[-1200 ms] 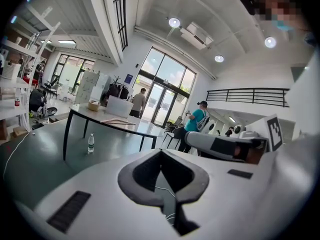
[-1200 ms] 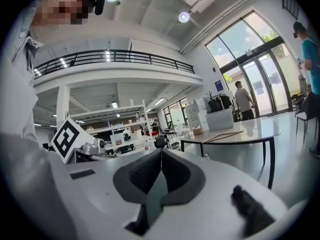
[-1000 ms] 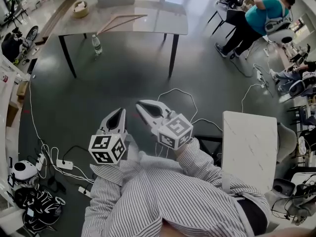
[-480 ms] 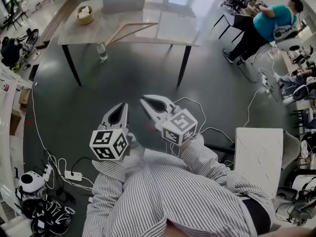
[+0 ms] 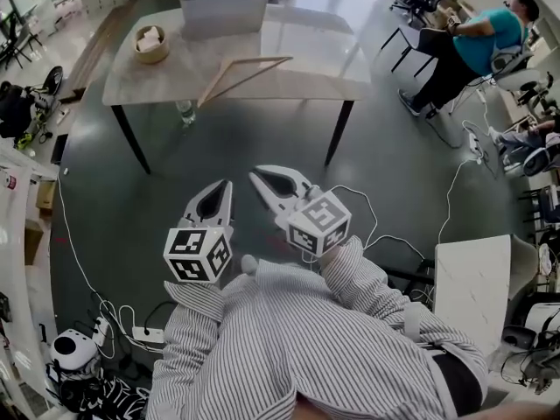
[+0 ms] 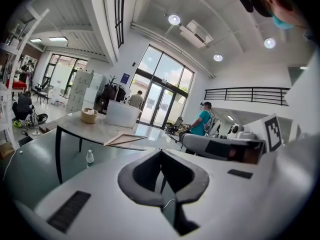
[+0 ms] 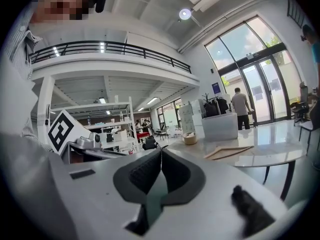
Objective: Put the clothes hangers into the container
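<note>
Wooden clothes hangers [image 5: 241, 75] lie in a triangle on the grey table [image 5: 297, 68] at the far side of the room. Behind them on the table stands a clear plastic container [image 5: 223, 3]. Both grippers hang over the dark floor, well short of the table. My left gripper [image 5: 225, 186] is shut with nothing in it, and so is my right gripper [image 5: 256, 176]. The left gripper view shows the hangers [image 6: 125, 139] and the container [image 6: 121, 115] beyond my shut left gripper [image 6: 161, 152]. In the right gripper view the hangers [image 7: 230, 151] and the container [image 7: 220, 126] lie past my shut right gripper [image 7: 161, 151].
A small basket [image 5: 150, 44] sits at the table's left end. A water bottle [image 5: 185, 112] stands on the floor under the table. Cables [image 5: 376, 221] trail across the floor. A white side table [image 5: 472, 278] is at the right, a person in a teal shirt [image 5: 486, 38] beyond it.
The table with the hangers has come nearer and lower in the head view as the person walks toward it. Both grippers stay shut and held out in front.
</note>
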Demonstrator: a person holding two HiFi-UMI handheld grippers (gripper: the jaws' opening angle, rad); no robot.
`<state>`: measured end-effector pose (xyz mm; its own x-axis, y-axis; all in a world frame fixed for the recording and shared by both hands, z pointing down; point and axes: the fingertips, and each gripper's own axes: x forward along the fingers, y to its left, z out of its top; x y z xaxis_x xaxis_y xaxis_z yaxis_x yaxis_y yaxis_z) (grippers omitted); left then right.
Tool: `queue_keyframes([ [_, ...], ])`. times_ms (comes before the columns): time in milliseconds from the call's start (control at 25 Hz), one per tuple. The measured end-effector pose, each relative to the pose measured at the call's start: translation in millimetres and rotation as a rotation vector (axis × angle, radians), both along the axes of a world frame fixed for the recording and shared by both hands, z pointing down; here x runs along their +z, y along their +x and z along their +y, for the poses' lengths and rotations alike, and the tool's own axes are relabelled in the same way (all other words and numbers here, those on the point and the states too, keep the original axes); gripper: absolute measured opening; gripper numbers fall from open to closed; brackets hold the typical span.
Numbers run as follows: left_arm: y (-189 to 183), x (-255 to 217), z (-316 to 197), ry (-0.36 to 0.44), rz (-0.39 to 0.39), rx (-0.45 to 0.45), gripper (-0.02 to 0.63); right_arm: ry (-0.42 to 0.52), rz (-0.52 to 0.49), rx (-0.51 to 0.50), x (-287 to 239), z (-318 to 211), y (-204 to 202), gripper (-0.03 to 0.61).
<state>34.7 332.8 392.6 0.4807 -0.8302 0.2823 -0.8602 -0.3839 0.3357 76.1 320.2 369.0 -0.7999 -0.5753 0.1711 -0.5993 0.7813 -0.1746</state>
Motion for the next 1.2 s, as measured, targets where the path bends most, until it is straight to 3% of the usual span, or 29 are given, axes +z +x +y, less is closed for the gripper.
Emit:
queue_keyframes([
  [560, -26, 24, -74, -0.046, -0.002, -0.008, 0.011, -0.06, 0.005, 0.011, 25, -81, -19, 0.015],
  [1200, -44, 17, -264, -0.038, -0.011, -0.081, 0.011, -0.03, 0.015, -0.087, 11, -270, -43, 0.015],
])
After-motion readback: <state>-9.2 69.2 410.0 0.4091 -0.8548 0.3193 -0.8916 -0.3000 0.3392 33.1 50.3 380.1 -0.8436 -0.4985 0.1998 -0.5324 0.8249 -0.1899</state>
